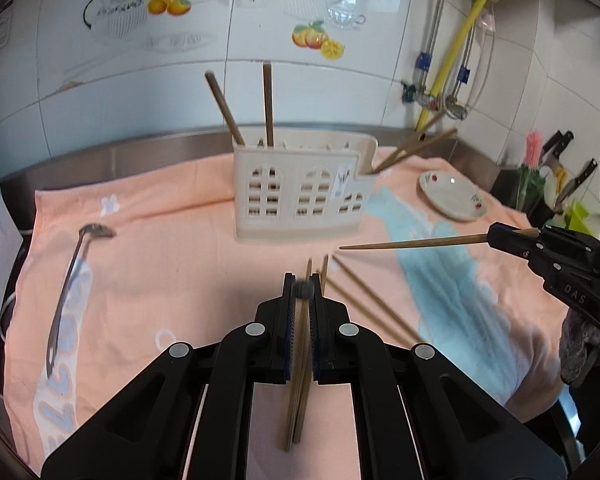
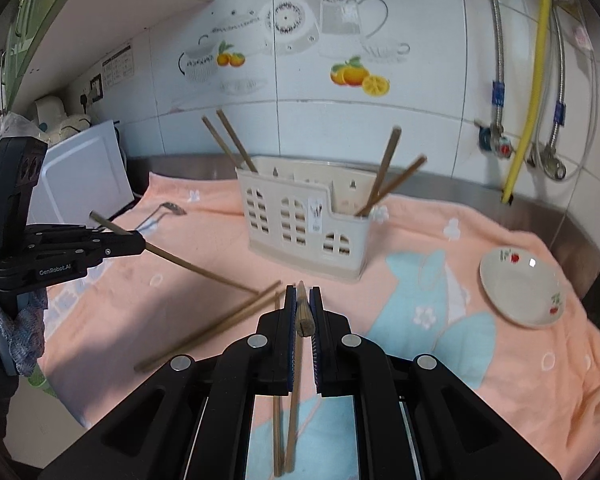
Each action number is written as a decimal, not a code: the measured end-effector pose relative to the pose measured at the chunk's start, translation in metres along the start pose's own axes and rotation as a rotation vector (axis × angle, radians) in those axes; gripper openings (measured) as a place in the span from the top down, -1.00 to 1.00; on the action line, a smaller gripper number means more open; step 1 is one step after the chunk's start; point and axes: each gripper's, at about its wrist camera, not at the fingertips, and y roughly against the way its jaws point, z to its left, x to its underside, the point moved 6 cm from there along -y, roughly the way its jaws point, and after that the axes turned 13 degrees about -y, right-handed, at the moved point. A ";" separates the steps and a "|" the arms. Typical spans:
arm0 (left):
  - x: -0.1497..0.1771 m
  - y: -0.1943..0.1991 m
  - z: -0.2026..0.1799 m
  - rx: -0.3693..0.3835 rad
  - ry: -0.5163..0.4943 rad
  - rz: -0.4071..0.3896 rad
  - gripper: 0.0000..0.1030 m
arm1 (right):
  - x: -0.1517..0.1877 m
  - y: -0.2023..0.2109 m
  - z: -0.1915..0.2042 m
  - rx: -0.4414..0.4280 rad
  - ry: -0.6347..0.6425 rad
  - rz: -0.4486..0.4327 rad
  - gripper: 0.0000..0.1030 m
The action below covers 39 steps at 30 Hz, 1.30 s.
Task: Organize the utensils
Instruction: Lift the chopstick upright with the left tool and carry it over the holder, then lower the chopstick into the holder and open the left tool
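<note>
Both tools pinch one chopstick each — left tool (image 1: 302,280), right tool (image 2: 302,294) — above the towel (image 1: 172,240). Open room lies before the holder (image 1: 300,200); loose chopsticks (image 1: 364,300) lie just below.

The holder (image 1: 304,188) looks like cream plastic, smooth with a soft sheen, its walls pierced by window shapes. The chopsticks (image 1: 384,308) are brown wood, matt and plain. The towel (image 1: 172,280) over the surface is peach cloth, soft and matt, with pale blue patches. The ladle (image 1: 70,280) at the left is shiny metal. The saucer (image 2: 520,286) at the right is glossy white ceramic. Both tongs (image 1: 302,280) are matt black plastic with bright metal rivets. The far wall (image 2: 420,128) is glossy white tile.
</note>
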 end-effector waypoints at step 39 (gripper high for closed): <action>-0.183 0.031 0.042 -0.102 -0.011 -0.212 0.90 | -0.118 0.003 -0.020 0.060 0.067 0.089 0.88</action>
